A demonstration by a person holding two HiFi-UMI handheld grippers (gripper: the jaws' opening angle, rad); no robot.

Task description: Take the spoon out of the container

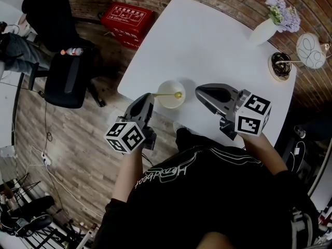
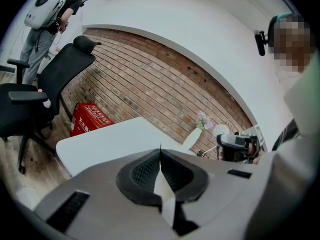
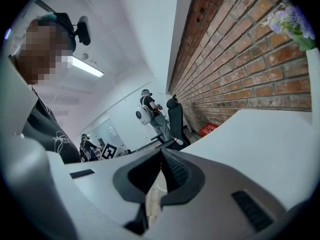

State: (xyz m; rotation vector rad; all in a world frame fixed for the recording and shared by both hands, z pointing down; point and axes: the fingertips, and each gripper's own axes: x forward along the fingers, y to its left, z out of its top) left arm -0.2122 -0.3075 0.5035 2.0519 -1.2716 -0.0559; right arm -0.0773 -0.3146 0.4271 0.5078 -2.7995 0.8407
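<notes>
A round white container (image 1: 165, 104) stands near the front edge of the white table (image 1: 207, 40) in the head view. A golden spoon (image 1: 168, 94) lies across it, its bowl over the middle and its handle reaching out to the left. My left gripper (image 1: 152, 96) is at the container's left rim, shut on the end of that handle. In the left gripper view its jaws (image 2: 160, 151) are pressed together. My right gripper (image 1: 197, 91) is just right of the container, apart from it and shut on nothing; its jaws (image 3: 161, 153) meet at the tips.
A white vase of purple flowers (image 1: 264, 30), a dark round object on a coaster (image 1: 280, 64) and a white disc (image 1: 310, 50) stand at the table's far right. A red box (image 1: 126, 18) and a black office chair (image 1: 67, 77) are on the wooden floor at the left.
</notes>
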